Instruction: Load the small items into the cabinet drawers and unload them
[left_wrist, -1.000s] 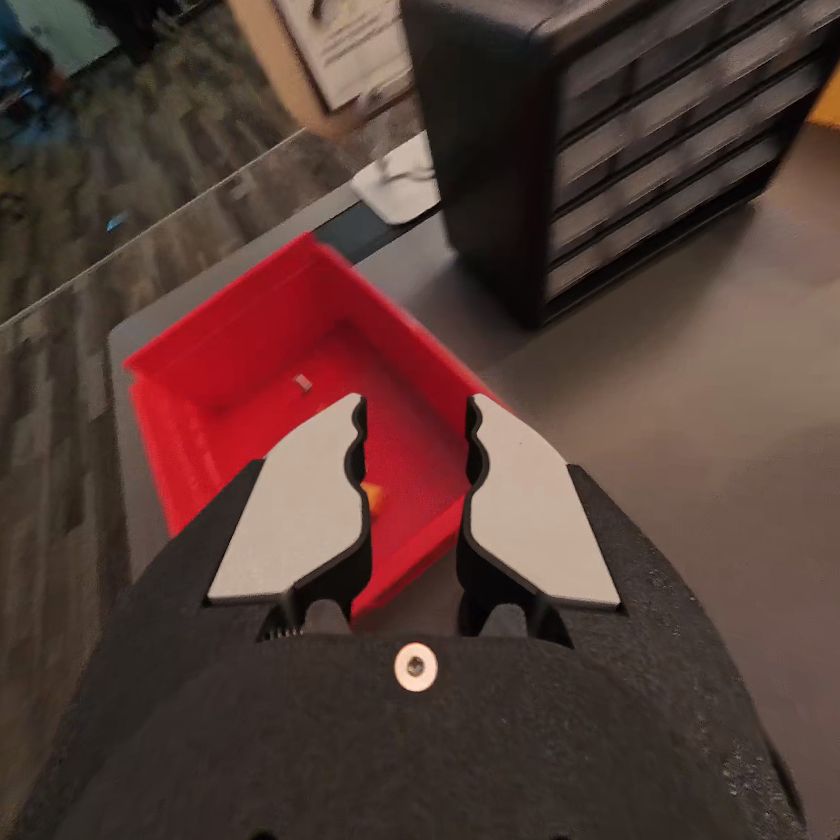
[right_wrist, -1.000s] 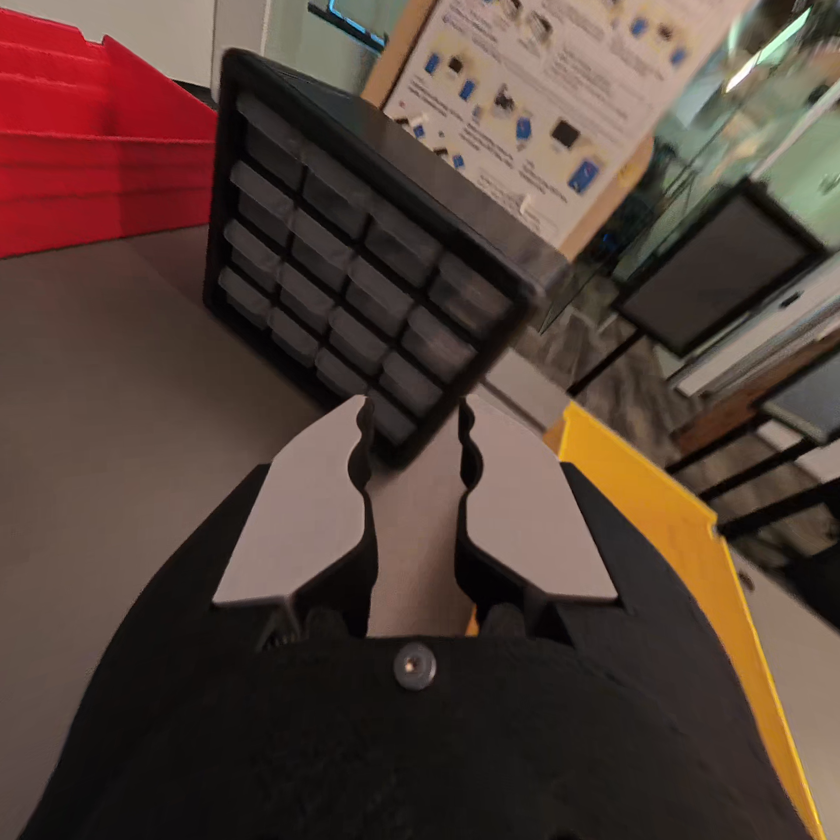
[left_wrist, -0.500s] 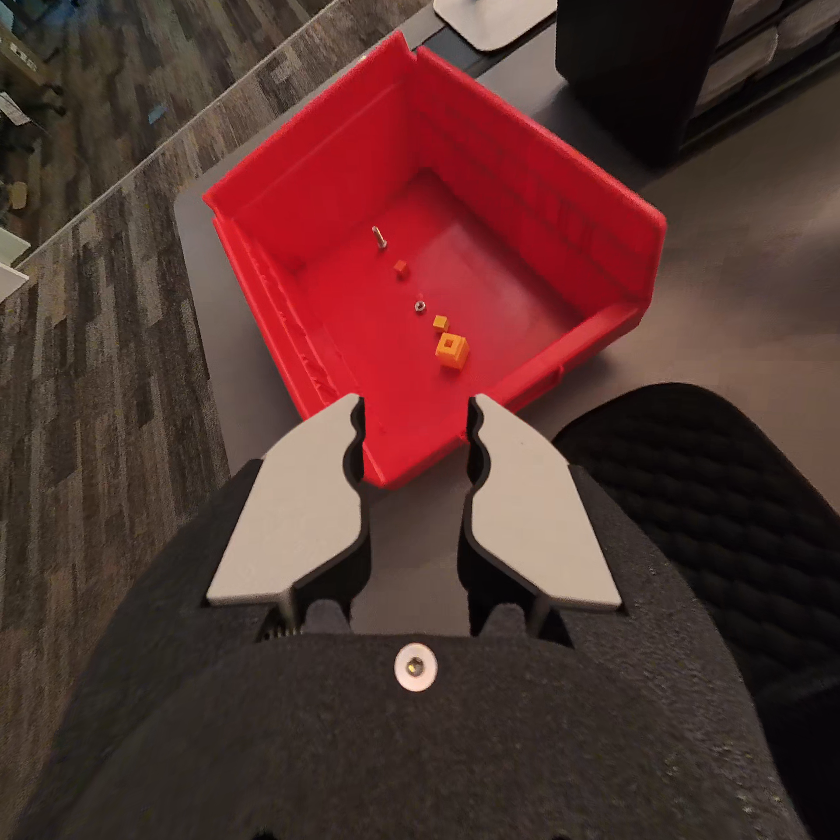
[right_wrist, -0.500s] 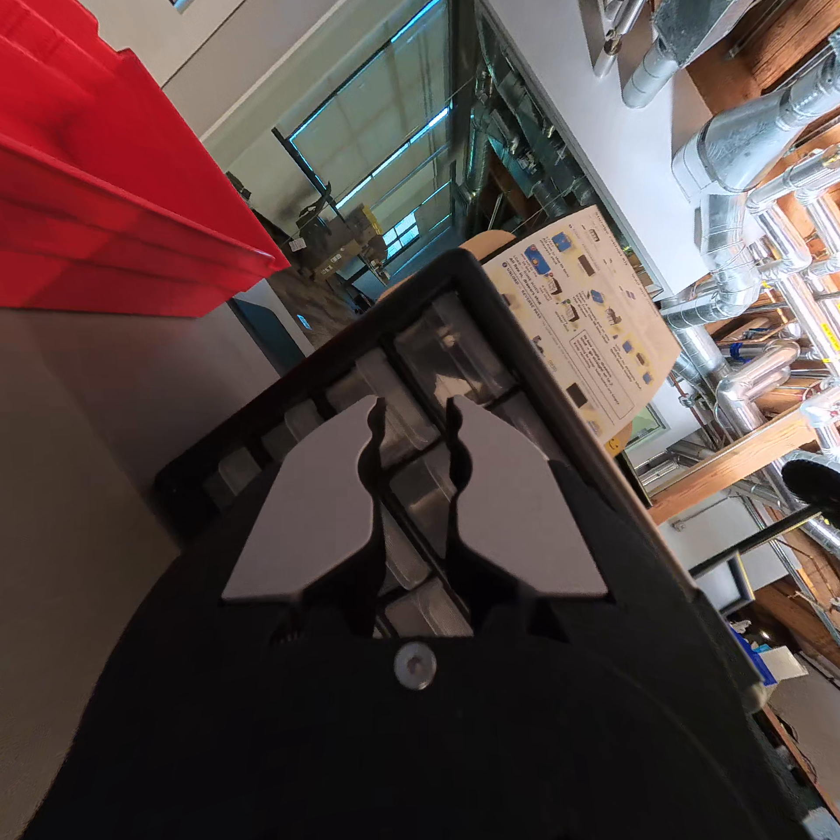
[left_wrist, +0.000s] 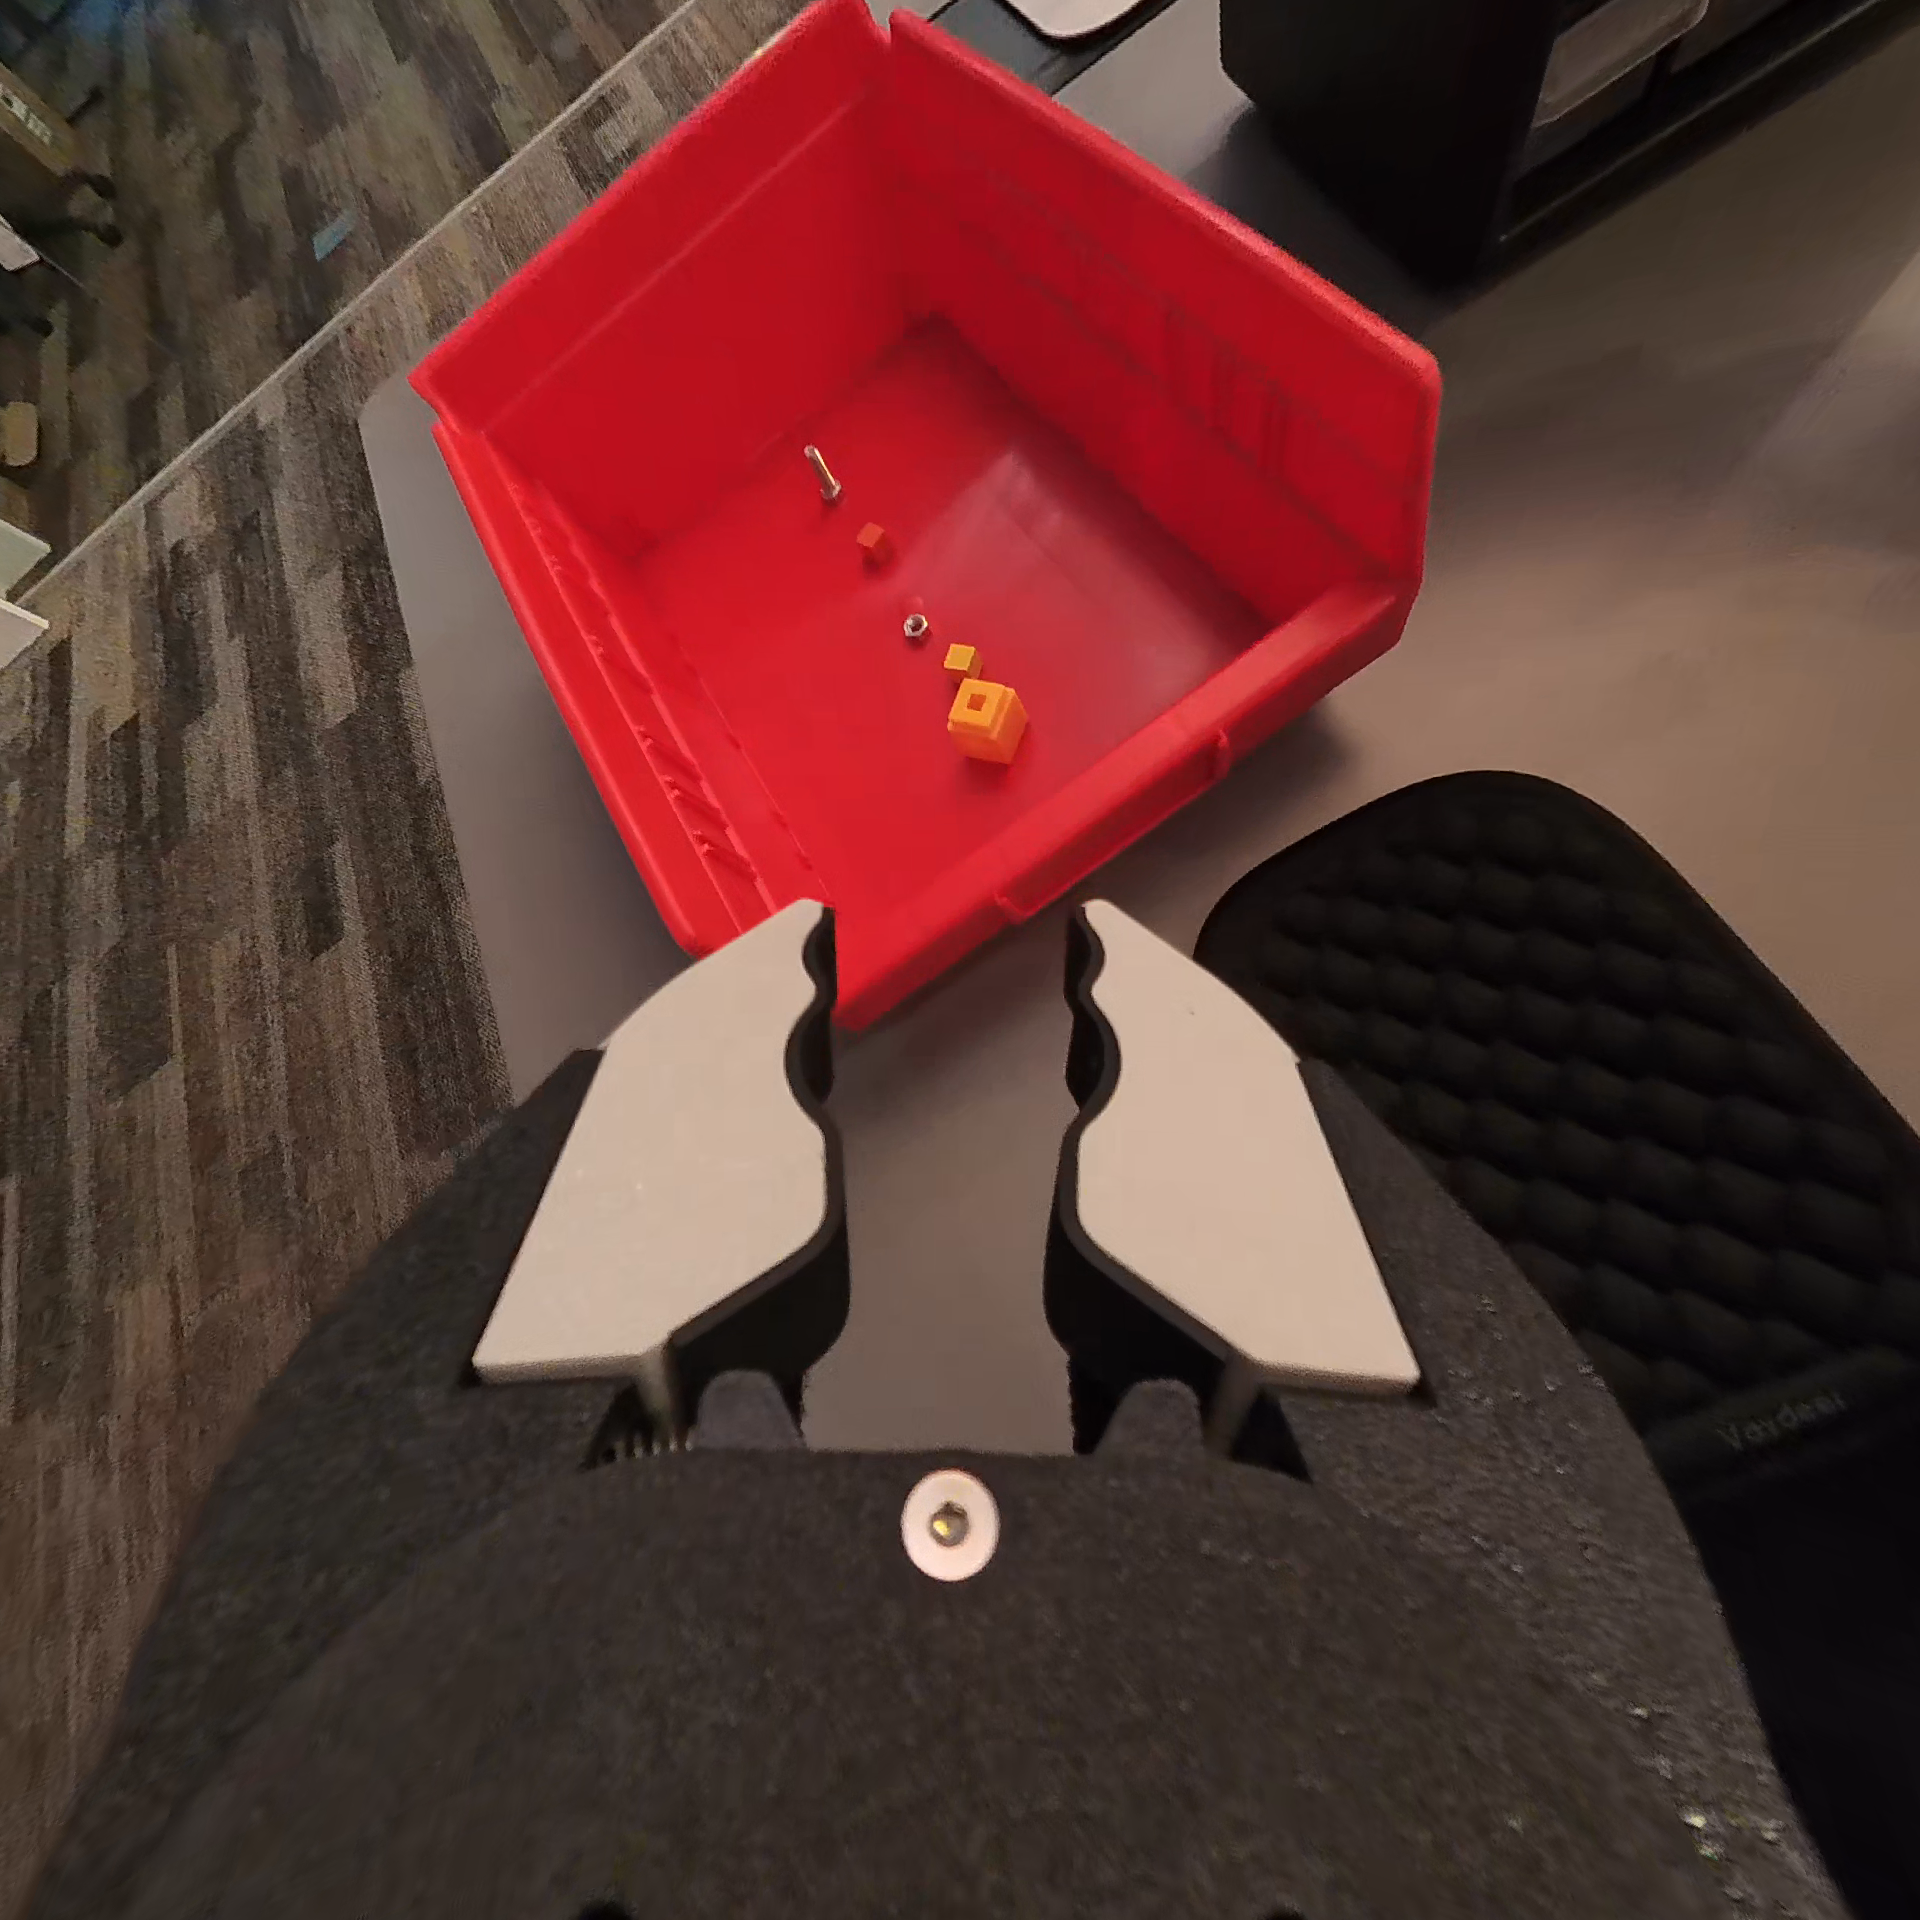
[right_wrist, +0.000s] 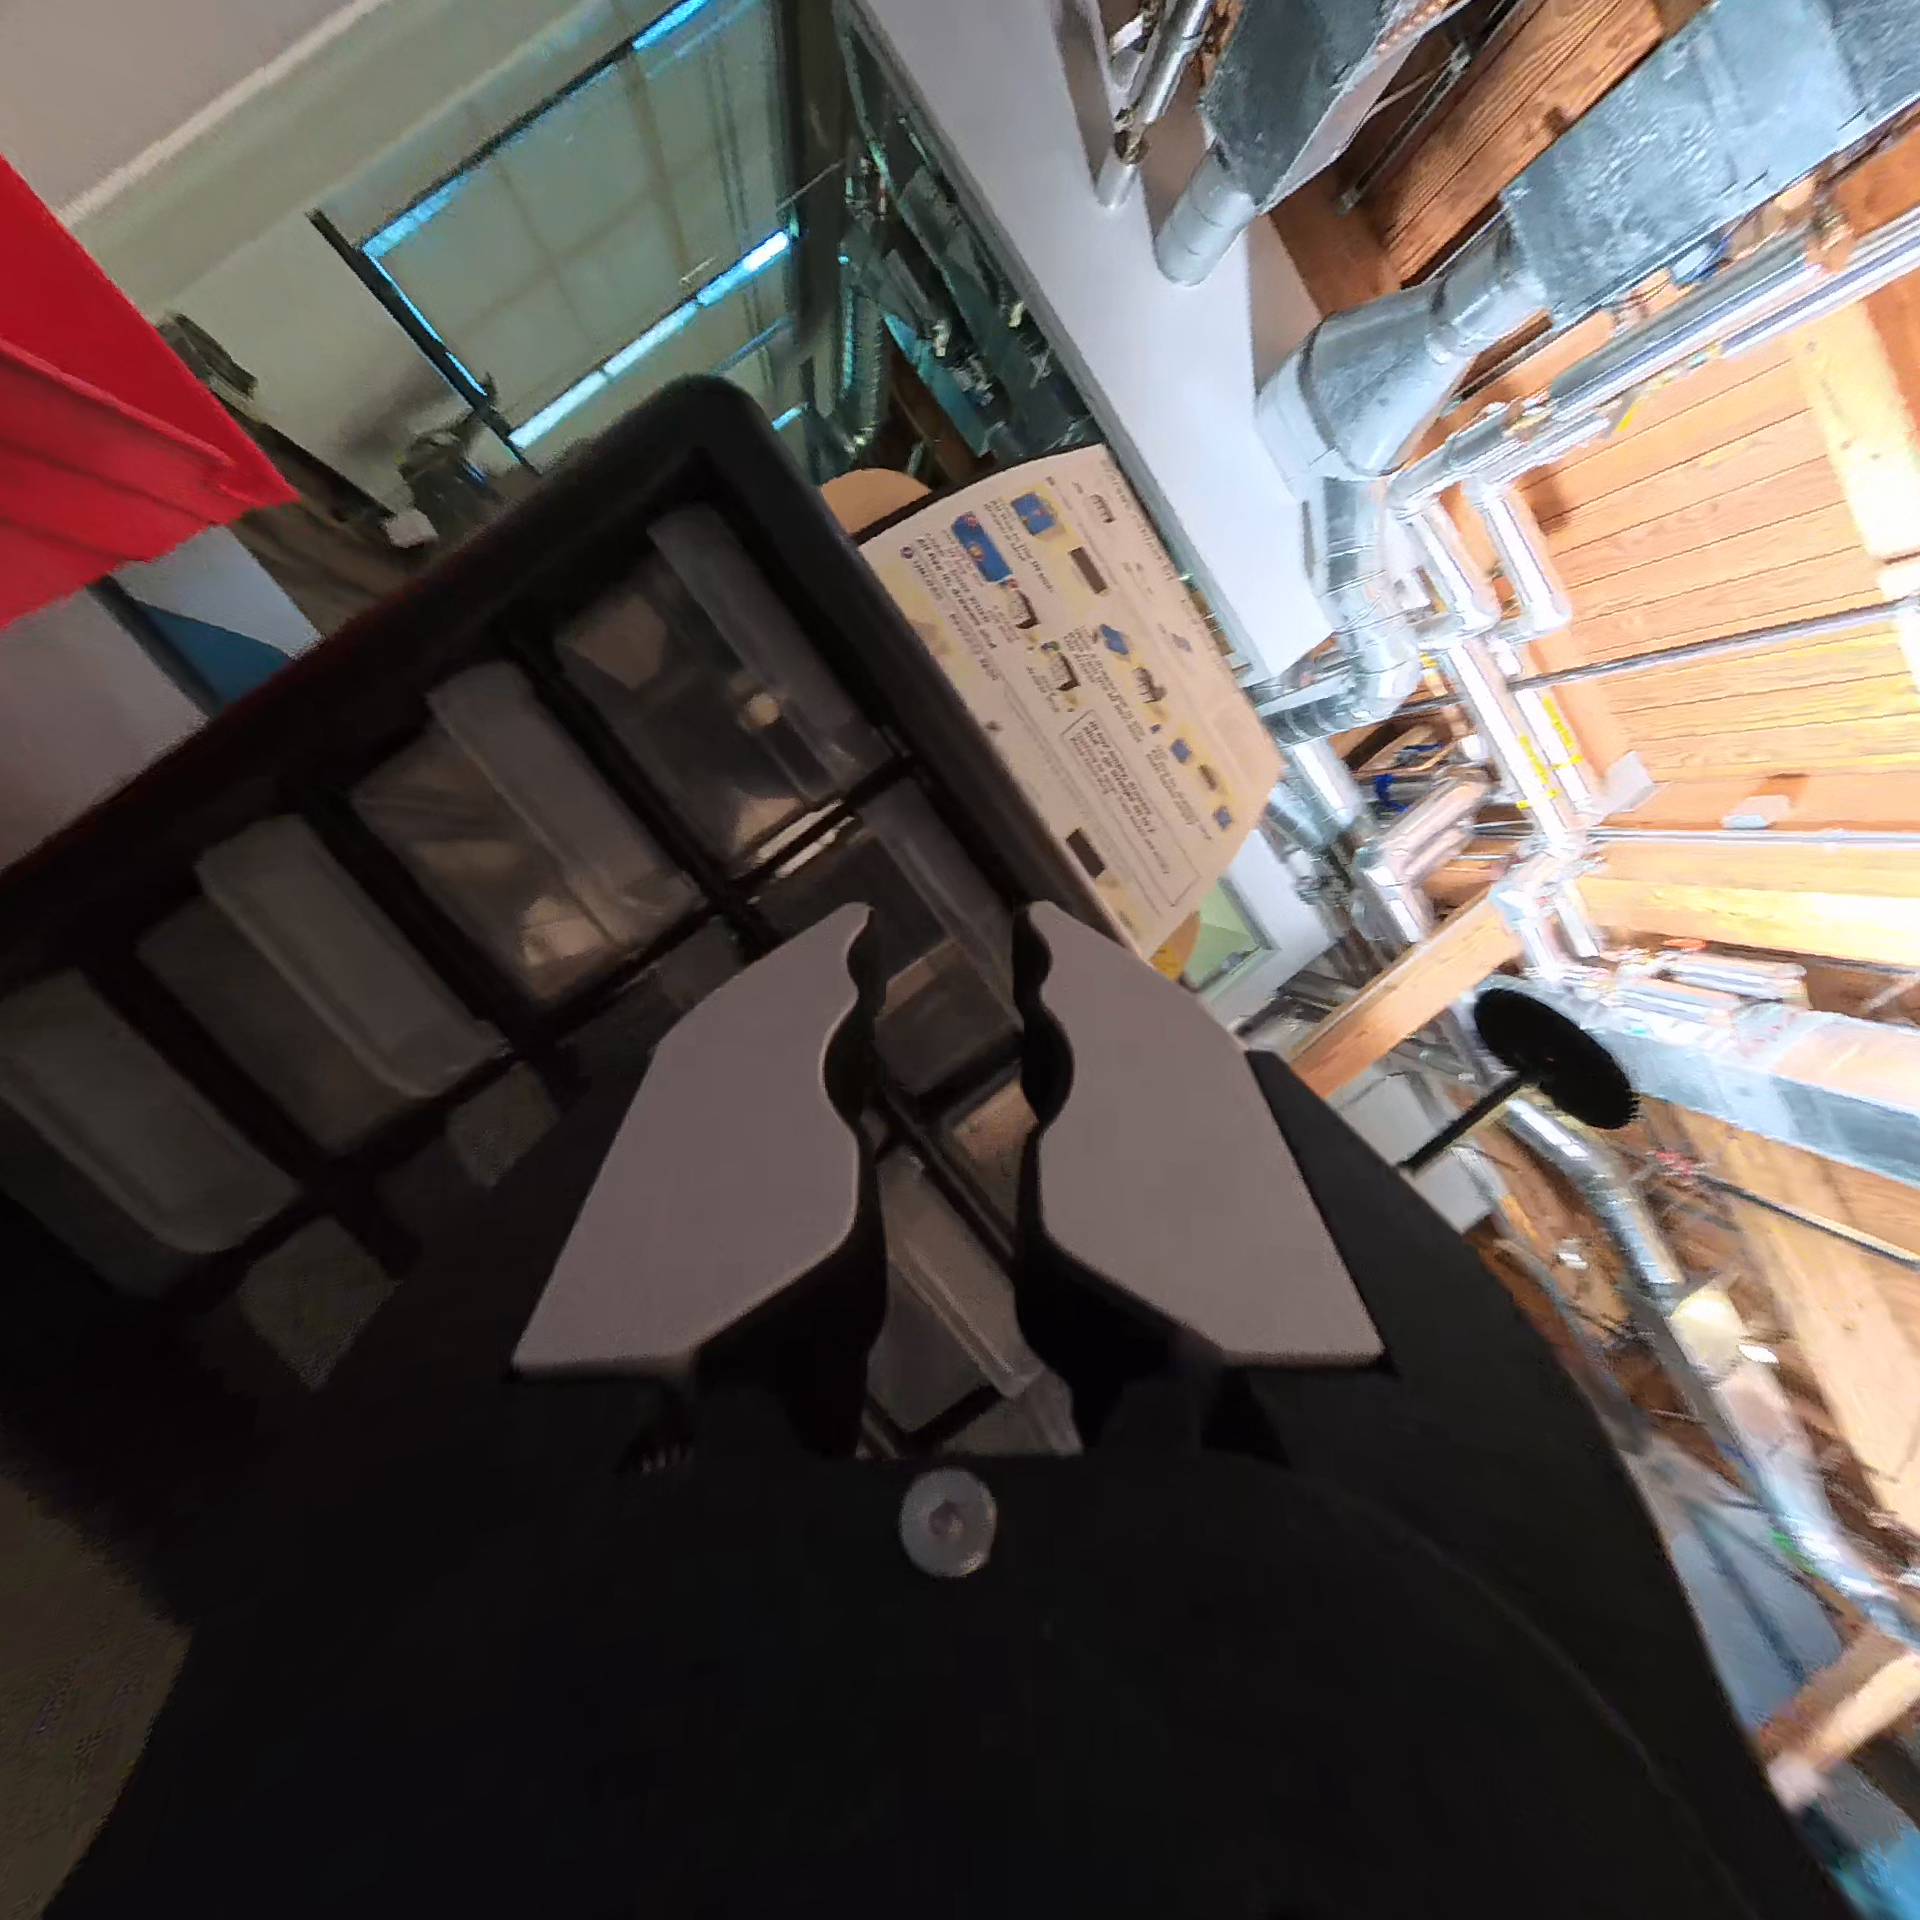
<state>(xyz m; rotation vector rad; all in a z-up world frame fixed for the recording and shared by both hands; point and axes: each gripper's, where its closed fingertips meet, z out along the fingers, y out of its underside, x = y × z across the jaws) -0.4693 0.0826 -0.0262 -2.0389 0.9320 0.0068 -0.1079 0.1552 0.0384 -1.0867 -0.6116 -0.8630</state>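
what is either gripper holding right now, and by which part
Nothing is held. The left gripper is open and empty, short of the red bin. The right gripper is open in front of the cabinet drawers, gripping none.

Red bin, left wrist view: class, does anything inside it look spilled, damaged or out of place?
Nothing stands out. The red bin sits upright on the table, holding a screw, a nut and three orange cubes, all loose on its floor.

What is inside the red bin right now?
On the red bin floor lie a metal screw, a small red-orange cube, a nut, a small orange cube and a larger holed orange cube. The near wall hides a floor strip.
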